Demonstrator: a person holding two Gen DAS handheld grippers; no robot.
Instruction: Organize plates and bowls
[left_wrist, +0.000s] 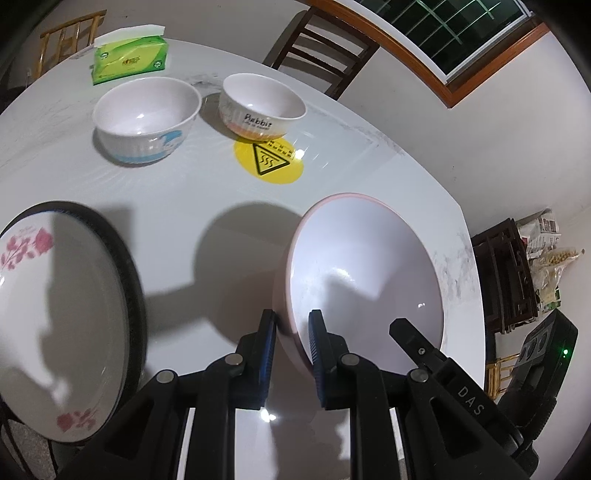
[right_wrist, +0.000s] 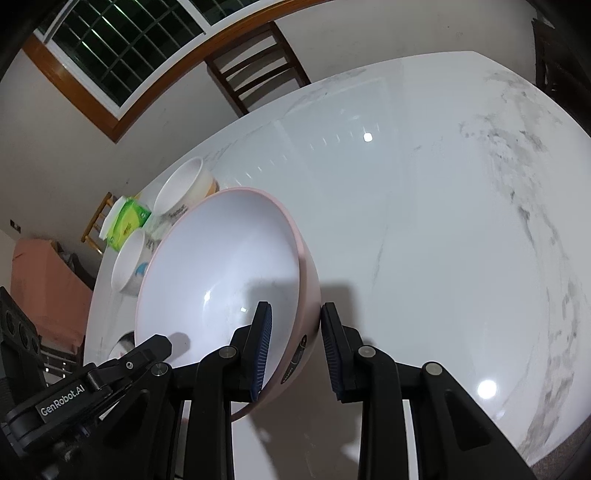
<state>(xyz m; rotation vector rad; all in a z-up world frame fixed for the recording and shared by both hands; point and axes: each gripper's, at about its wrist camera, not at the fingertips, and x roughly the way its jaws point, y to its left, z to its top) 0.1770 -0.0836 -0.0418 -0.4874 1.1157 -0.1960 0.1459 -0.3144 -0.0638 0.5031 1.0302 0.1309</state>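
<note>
A large pink bowl (left_wrist: 369, 266) with a white inside hangs tilted above the white marble table (left_wrist: 177, 192), casting a shadow on it. My left gripper (left_wrist: 291, 328) is shut on its near rim, one pad inside and one outside. My right gripper (right_wrist: 295, 325) is shut on the opposite wall of the pink bowl (right_wrist: 221, 258). A flowered plate (left_wrist: 55, 314) with a black rim lies at the left. Farther back stand a ribbed bowl with a blue pattern (left_wrist: 146, 110) and a bowl lettered "Rabbit" (left_wrist: 264, 103).
A green tissue pack (left_wrist: 129, 61) lies at the table's far edge. A yellow hot-surface sticker (left_wrist: 273, 162) marks the tabletop by the lettered bowl. Dark wooden chairs (left_wrist: 325, 51) stand beyond the table. In the right wrist view bare marble table (right_wrist: 424, 221) stretches to the right.
</note>
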